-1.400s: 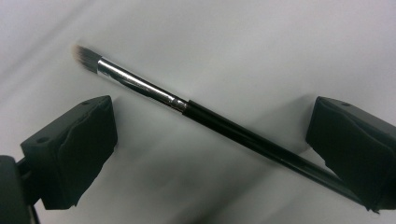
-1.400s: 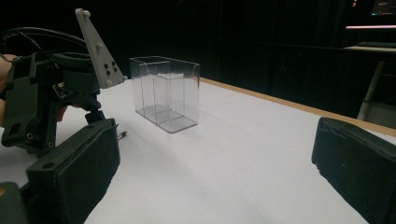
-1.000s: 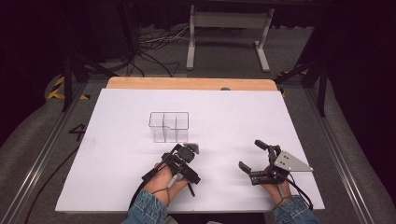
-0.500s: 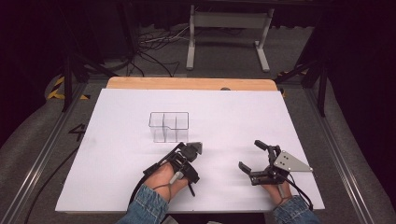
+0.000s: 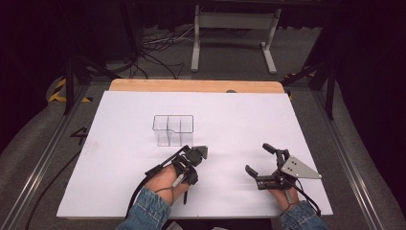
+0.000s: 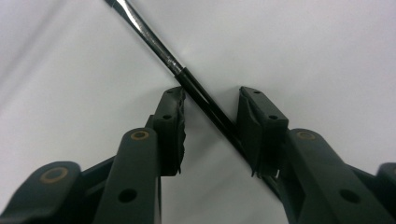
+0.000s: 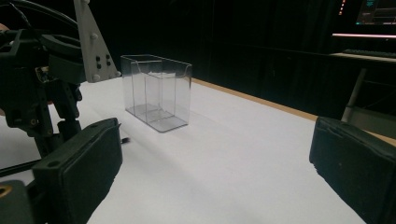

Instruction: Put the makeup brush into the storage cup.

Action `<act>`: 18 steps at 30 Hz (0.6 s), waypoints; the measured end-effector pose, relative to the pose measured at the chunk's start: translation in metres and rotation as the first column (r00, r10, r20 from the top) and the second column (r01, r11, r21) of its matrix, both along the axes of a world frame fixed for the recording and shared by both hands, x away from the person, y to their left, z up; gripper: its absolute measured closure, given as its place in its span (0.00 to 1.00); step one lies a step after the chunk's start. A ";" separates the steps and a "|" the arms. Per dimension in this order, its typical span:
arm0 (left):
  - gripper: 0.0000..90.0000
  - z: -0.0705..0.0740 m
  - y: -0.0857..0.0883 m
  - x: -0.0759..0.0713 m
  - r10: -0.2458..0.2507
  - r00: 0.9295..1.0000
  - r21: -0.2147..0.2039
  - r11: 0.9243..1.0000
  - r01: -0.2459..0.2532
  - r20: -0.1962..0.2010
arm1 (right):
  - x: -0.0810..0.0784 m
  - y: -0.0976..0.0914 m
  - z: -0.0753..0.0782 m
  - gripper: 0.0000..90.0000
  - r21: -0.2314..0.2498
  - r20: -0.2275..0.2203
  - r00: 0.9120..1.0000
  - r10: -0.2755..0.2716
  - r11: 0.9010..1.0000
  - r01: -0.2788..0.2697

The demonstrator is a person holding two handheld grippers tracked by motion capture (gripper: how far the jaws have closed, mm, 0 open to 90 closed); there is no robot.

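Note:
A thin black tool with a silver blade lies slantwise on the white table. My left gripper points down over it, and its jaws have just been closing, with the tool between them. The pads stand a little apart and do not clearly press on it. In the high view the left gripper sits just in front of a clear divided box. My right gripper rests open at the near right, nothing between its jaws. The right gripper view shows the box beside the left gripper.
The table's wooden far edge borders a dark floor with cables and a metal stand. Rails run along both sides of the table. White surface lies open to the left, right and beyond the box.
The left gripper's jaws have drawn closer together over the same spot. Both hands and the box have stayed where they were.

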State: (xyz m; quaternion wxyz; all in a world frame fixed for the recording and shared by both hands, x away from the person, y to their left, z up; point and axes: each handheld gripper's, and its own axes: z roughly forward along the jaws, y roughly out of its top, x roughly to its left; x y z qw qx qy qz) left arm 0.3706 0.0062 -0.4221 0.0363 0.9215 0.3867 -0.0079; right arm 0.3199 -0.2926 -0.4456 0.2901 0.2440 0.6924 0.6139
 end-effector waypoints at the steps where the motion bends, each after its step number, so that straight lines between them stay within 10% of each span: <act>1: 0.73 0.000 0.001 0.001 0.002 1.000 0.001 1.000 -0.002 -0.001 | 0.000 0.000 0.000 0.03 -0.002 0.000 1.000 0.000 1.000 0.000; 18: 0.92 0.000 0.007 0.008 -0.007 1.000 -0.008 1.000 0.006 -0.015 | 0.000 0.000 0.000 0.03 -0.005 -0.005 1.000 0.000 1.000 0.000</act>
